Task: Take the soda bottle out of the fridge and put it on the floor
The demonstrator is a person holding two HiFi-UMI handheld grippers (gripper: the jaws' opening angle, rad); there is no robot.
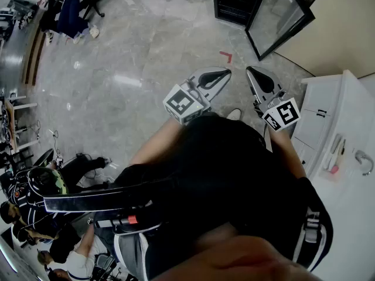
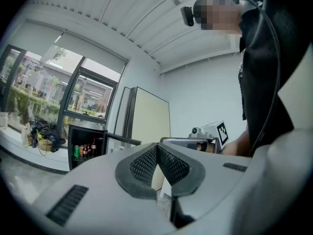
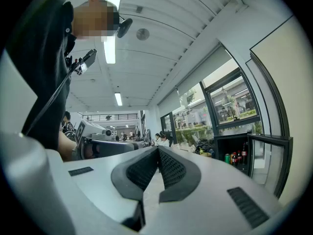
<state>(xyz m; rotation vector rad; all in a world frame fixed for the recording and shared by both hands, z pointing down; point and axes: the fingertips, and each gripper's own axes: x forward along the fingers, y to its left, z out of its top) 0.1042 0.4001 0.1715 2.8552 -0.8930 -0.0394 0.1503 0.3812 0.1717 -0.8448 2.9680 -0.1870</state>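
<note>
The small black fridge (image 1: 235, 2) stands far ahead on the floor with its glass door (image 1: 281, 17) swung open. In the left gripper view its shelf (image 2: 84, 150) holds cans and bottles, among them a dark soda bottle (image 2: 93, 147). That soda bottle (image 3: 244, 152) also shows in the right gripper view, beside a green can (image 3: 227, 158). I hold both grippers in front of my chest, well short of the fridge. My left gripper (image 1: 226, 72) (image 2: 157, 147) is shut and empty. So is my right gripper (image 1: 251, 71) (image 3: 158, 150).
A red tape corner (image 1: 226, 55) marks the grey stone floor between me and the fridge. A white cabinet (image 1: 328, 113) with a counter stands at my right. Several people sit at the left (image 1: 35, 215). An office chair (image 1: 73, 13) and desks stand at the far left.
</note>
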